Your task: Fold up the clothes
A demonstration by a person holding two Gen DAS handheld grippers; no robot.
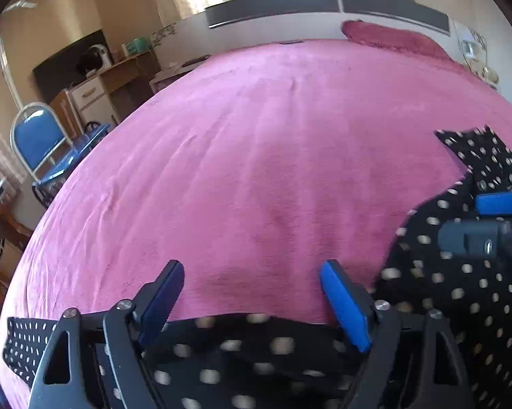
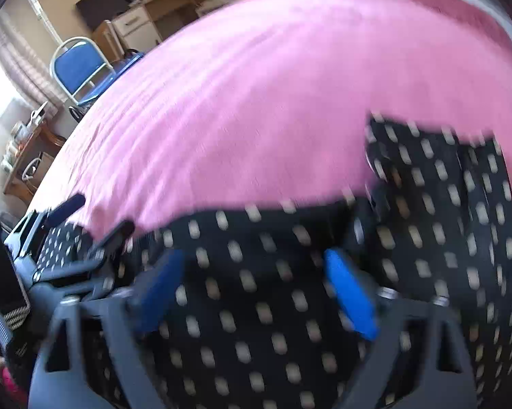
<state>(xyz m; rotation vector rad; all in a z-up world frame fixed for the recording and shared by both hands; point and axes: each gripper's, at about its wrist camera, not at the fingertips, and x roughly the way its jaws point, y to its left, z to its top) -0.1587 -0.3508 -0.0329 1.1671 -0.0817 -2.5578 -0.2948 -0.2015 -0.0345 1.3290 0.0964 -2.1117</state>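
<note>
A black garment with pale polka dots lies spread on a bed covered by a pink blanket, along the near edge of the bed and running up its right side in the left wrist view. The left gripper hangs over the garment's near hem with its two blue-padded fingers spread wide apart; pink blanket shows between the tips and dotted cloth lies under their bases, and nothing is pinched. In that same view the right gripper shows at the right edge, low over the dotted fabric, partly cut off by the frame. The right wrist view is blurred, but it shows the right gripper with its fingers also spread, the dotted cloth filling the gap between and beneath them; whether the tips touch the fabric cannot be told. A fold of the garment rises toward the upper right of that view against the blanket. At its left edge the left gripper appears over the hem. Beyond the bed stand a blue chair, a wooden desk and a pink pillow near the headboard.
</note>
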